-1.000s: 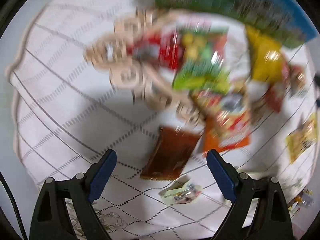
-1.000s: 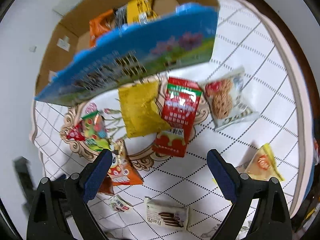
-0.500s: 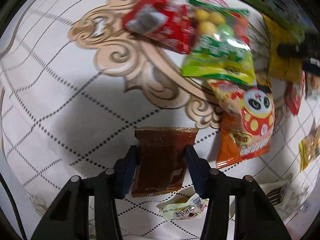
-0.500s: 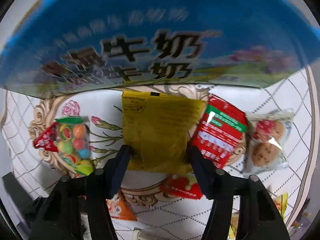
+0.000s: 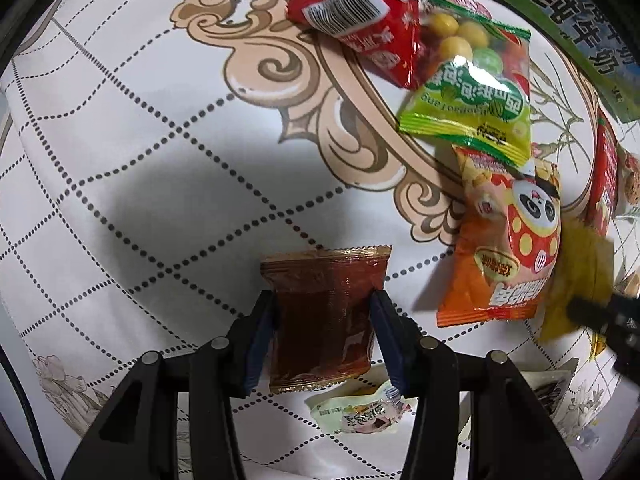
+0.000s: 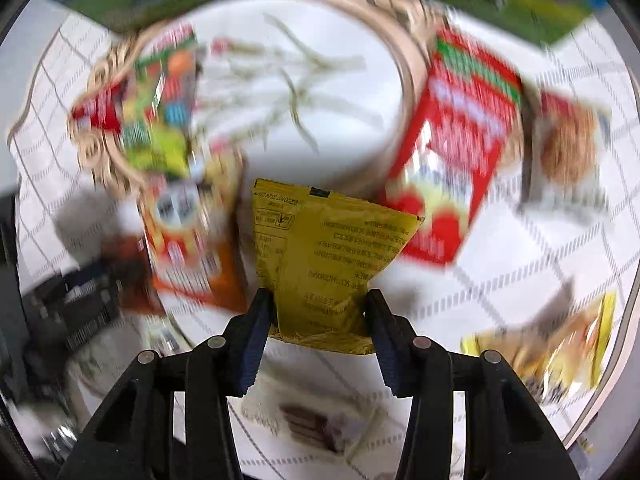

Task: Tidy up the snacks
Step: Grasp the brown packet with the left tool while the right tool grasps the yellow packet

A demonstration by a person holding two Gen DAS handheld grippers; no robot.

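My left gripper [image 5: 322,312] is shut on a brown foil snack packet [image 5: 324,316], held just over the white patterned tablecloth [image 5: 120,160]. My right gripper [image 6: 318,308] is shut on a yellow snack bag [image 6: 324,264], lifted off the cloth; the view is blurred by motion. The yellow bag also shows at the right of the left wrist view [image 5: 576,280]. Other snacks lie on the cloth: a red packet [image 5: 360,20], a green candy bag [image 5: 472,92], an orange panda bag [image 5: 504,248].
A blue and green milk carton box flap [image 5: 580,12] hangs at the top right. A red bag [image 6: 460,152], a cookie pack [image 6: 568,148], a yellow wrapped snack [image 6: 560,344] and a small chocolate pack [image 6: 312,424] lie around. A small pale packet [image 5: 360,412] lies under the left gripper.
Both grippers went from open to shut: the left closed on the brown packet, the right on the yellow bag. The right gripper has lifted the bag and is moving.
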